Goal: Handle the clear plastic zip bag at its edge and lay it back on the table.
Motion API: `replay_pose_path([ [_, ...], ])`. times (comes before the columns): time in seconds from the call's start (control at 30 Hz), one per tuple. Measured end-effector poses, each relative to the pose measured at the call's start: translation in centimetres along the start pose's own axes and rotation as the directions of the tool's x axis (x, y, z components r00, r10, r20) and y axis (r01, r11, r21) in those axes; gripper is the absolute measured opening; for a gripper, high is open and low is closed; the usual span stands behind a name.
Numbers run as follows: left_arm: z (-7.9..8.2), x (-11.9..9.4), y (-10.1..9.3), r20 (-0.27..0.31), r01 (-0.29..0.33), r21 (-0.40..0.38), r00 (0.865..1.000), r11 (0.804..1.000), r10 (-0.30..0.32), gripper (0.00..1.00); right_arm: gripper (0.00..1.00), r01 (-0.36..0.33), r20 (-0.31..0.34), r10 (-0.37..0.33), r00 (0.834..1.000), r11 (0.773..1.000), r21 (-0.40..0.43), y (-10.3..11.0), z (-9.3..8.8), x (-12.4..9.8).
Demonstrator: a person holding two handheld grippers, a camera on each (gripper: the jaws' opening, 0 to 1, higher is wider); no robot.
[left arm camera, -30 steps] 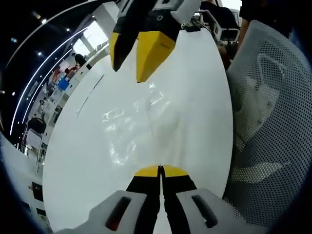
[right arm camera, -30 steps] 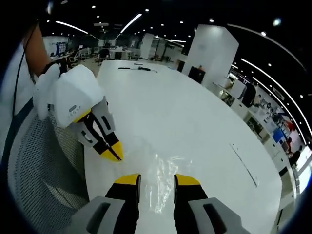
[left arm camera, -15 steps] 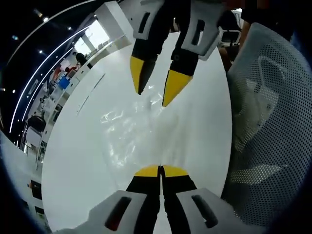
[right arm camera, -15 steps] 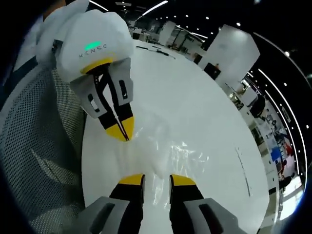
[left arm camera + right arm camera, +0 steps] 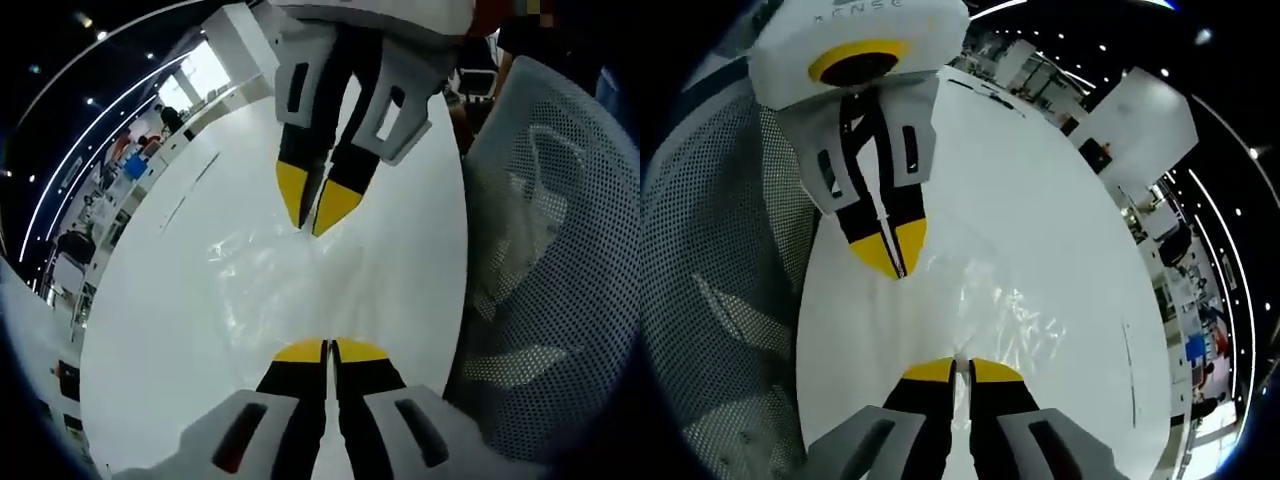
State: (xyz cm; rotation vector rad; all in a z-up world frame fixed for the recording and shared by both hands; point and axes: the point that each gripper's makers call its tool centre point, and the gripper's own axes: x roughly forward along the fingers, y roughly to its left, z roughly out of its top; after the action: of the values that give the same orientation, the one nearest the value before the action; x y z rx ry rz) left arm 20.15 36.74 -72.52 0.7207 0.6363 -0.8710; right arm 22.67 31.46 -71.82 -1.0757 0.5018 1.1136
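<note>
1. Lying on the white table [image 5: 400, 270], the clear zip bag [image 5: 262, 285] stretches between both grippers.
2. The left gripper [image 5: 326, 350] pinches its near edge, jaws together (mesh chair [image 5: 540, 270] alongside).
3. The right gripper [image 5: 955, 368] clamps the opposite edge.

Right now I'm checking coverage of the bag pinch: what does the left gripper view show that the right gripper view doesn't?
Left gripper view alone: the right gripper seen head-on, jaws nearly closed at the bag's far edge. Right gripper view alone: the left gripper from the front, jaws shut at the opposite edge. Both share the clear zip bag on the white table, and the mesh chair.
</note>
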Motion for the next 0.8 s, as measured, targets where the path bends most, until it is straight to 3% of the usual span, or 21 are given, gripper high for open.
replay_pose_path([
  [0.13,0.6,-1.6,1.4,0.041,-0.034,-0.040,0.999,0.999,0.035,0.03,0.01,0.002,-0.001,-0.002,1.000,1.000,-0.001,0.2,-0.3,0.0],
  [0.23,0.7,-2.6,2.8,0.042,-0.082,-0.026,0.996,0.996,0.083,0.04,0.01,0.002,0.001,-0.002,1.000,1.000,-0.007,0.3,-0.3,0.0],
  [0.43,1.3,-4.0,5.4,0.069,-0.131,-0.081,0.988,0.988,0.137,0.05,0.01,0.006,0.004,-0.006,1.000,1.000,-0.010,0.1,-0.2,0.1],
  [0.6,0.9,-3.7,7.0,0.045,-0.161,-0.076,0.985,0.984,0.165,0.07,0.01,0.007,0.002,-0.007,1.000,1.000,-0.018,0.0,-0.2,0.2],
  [0.8,-0.1,-2.5,8.9,0.008,-0.152,-0.153,0.988,0.976,0.155,0.09,0.01,0.012,-0.003,-0.012,1.000,0.999,-0.050,0.1,0.0,0.0],
])
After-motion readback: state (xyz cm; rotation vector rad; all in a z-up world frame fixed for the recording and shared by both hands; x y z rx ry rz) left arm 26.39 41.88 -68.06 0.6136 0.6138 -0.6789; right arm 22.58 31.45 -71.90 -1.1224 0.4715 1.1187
